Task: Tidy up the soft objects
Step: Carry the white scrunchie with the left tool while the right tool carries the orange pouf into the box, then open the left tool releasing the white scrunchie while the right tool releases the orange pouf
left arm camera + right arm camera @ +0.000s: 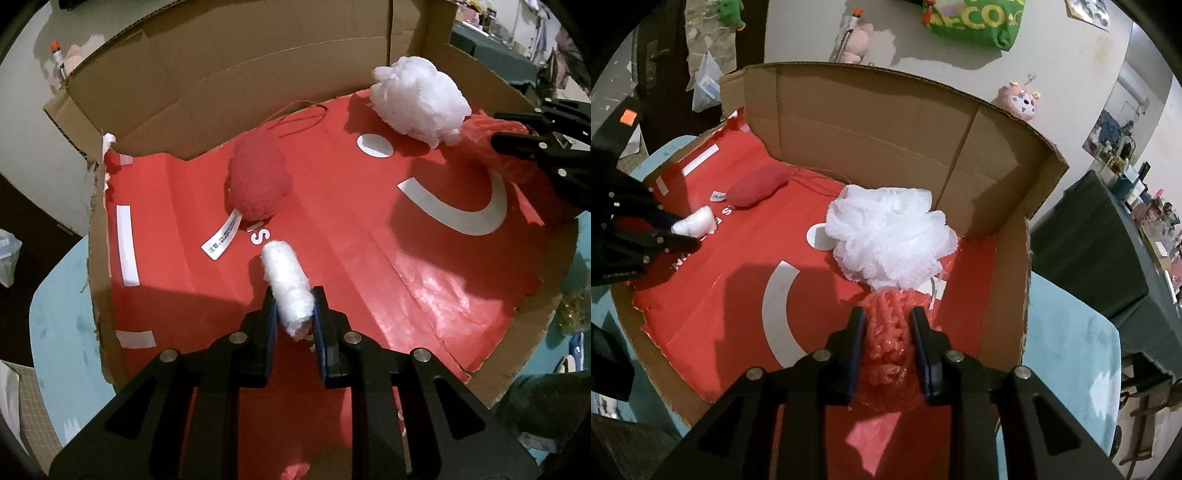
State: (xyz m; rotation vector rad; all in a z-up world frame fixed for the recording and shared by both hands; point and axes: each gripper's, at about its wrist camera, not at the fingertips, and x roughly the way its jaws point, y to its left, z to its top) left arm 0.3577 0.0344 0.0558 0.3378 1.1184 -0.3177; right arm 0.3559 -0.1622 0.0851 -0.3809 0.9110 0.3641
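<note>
While a shallow cardboard box lined in red is viewed from above, a white fluffy roll is clamped by the left gripper, and a pink mesh puff, beside a white mesh puff, is squeezed by the right gripper.

We are in a lived-in home room. Ahead of the right claw, beyond the cardboard box, pink plush toys and a green shopping bag hang on a pale wall. To its right, a dark cabinet carries small household clutter; a door stands far left.
</note>
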